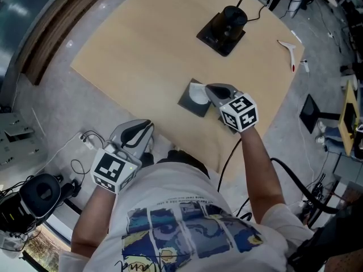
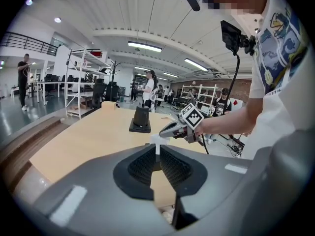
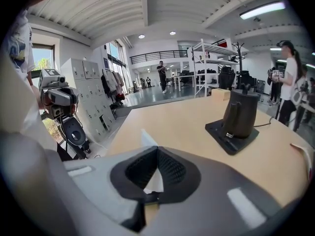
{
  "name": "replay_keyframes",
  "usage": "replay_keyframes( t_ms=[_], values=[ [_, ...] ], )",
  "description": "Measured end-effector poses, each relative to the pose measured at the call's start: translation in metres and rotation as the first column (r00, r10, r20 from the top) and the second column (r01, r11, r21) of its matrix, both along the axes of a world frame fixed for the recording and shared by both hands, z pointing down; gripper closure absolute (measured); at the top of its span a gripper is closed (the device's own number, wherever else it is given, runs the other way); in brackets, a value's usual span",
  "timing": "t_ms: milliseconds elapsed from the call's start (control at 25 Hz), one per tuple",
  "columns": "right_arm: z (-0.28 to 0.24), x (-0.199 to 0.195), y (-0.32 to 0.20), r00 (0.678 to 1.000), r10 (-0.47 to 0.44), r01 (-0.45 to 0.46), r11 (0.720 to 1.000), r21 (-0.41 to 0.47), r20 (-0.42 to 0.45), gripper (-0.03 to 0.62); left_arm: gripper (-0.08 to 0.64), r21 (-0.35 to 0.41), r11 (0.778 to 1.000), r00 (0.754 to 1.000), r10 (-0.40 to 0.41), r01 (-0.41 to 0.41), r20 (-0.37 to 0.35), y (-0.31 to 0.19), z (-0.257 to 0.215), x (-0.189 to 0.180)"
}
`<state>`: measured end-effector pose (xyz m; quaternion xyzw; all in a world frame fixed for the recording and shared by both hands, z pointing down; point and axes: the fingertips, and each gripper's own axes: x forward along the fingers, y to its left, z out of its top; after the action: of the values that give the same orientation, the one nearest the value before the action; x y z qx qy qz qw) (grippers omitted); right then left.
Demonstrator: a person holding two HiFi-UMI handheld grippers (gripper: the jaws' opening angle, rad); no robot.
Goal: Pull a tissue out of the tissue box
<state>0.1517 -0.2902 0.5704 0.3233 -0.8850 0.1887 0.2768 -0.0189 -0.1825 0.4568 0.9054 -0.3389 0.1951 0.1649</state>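
Observation:
A dark grey tissue box [image 1: 191, 102] sits near the front edge of the light wooden table [image 1: 142, 50]. A white tissue [image 1: 198, 93] stands up out of its top. My right gripper [image 1: 209, 88] is shut on that tissue just above the box. In the right gripper view the tissue [image 3: 146, 137] pokes up past the closed jaws of the right gripper [image 3: 156, 151] and shows again in the gap below them. My left gripper [image 1: 148, 123] hangs off the table's front edge close to my body, shut and empty. From the left gripper [image 2: 158, 149] the tissue [image 2: 156, 139] shows at the right gripper [image 2: 165, 131]; the box is hidden.
A black stand with a cable [image 1: 224, 27] sits at the far side of the table, also visible as a black stand [image 3: 238, 117]. A white and red object [image 1: 289, 47] lies at the table's right corner. Cables and a black device [image 1: 39, 194] lie on the floor at left.

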Motion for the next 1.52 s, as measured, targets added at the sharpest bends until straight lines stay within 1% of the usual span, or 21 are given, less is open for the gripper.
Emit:
replay_keyframes(
  t_ms=[400,800,1160,1520],
  values=[
    [-0.025,0.003,-0.003,1.0,0.012,-0.012,0.999,0.045,0.009,0.589,0.531,0.01,1.0,1.0,0.014,-0.014,-0.002,0.0,-0.005,0.003],
    [-0.046,0.003,-0.003,1.0,0.015,-0.014,0.996,0.083,-0.003,0.589,0.531,0.016,0.999,1.0,0.028,-0.028,-0.01,0.002,-0.005,0.002],
    [-0.069,0.007,0.01,0.998,0.057,-0.056,0.991,0.124,-0.002,0.589,0.531,0.026,0.998,0.998,0.061,-0.061,-0.026,0.017,-0.01,0.002],
    [-0.099,0.007,0.026,0.994,0.112,-0.111,0.977,0.181,0.006,0.589,0.531,0.044,0.993,0.993,0.112,-0.11,-0.041,0.026,-0.013,-0.003]
  ],
)
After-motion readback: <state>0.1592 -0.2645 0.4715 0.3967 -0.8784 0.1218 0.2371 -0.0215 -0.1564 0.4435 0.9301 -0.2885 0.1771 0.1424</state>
